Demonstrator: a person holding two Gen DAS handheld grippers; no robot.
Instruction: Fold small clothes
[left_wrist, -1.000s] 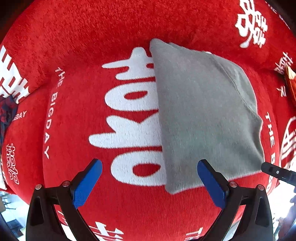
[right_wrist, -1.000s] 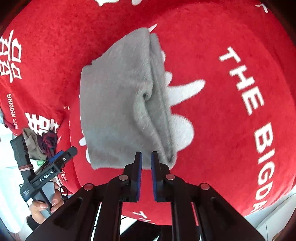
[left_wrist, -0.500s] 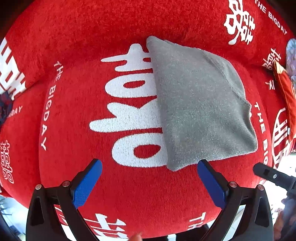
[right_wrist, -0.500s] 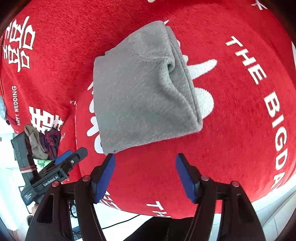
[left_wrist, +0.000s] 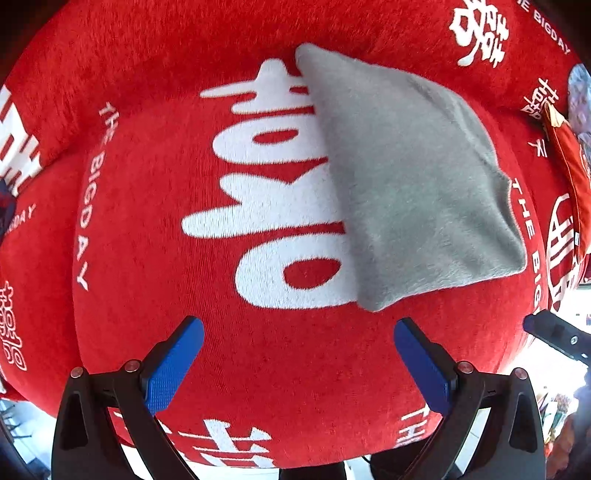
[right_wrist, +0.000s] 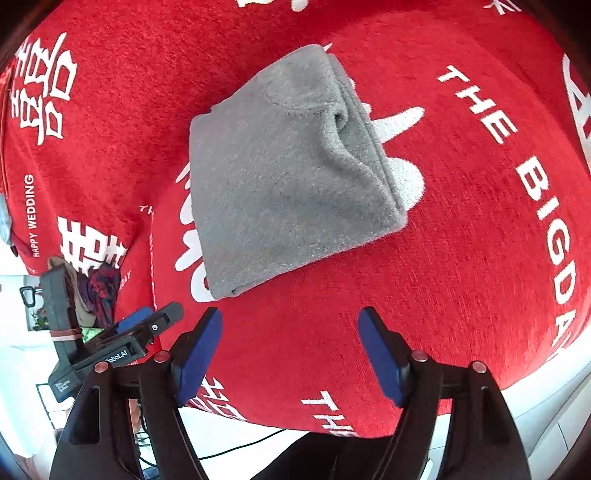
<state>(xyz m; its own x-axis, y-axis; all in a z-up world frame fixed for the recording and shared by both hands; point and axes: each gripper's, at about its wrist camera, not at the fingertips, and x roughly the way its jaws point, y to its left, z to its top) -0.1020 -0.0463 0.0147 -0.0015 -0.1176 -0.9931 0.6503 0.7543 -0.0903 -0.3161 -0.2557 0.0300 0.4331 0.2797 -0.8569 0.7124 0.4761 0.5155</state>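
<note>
A folded grey fleece garment (left_wrist: 410, 177) lies on a red cushion cover with white lettering (left_wrist: 184, 184). It also shows in the right wrist view (right_wrist: 284, 173), folded into a compact rectangle with layered edges on its right side. My left gripper (left_wrist: 299, 358) is open and empty, held above the cover in front of the garment's near corner. My right gripper (right_wrist: 290, 354) is open and empty, a short way back from the garment's near edge. The left gripper also shows at the lower left of the right wrist view (right_wrist: 144, 328).
The red cover's front edge (right_wrist: 369, 424) drops to a pale floor below. A dark patterned cloth pile (right_wrist: 96, 291) lies at the left beyond the cover. A red and orange item (left_wrist: 569, 170) sits at the far right. The right gripper's tip (left_wrist: 554, 336) shows at the right edge.
My right gripper has opened, let go of the grey garment's edge and pulled back from it. My left gripper has drawn back a little and stayed open.
</note>
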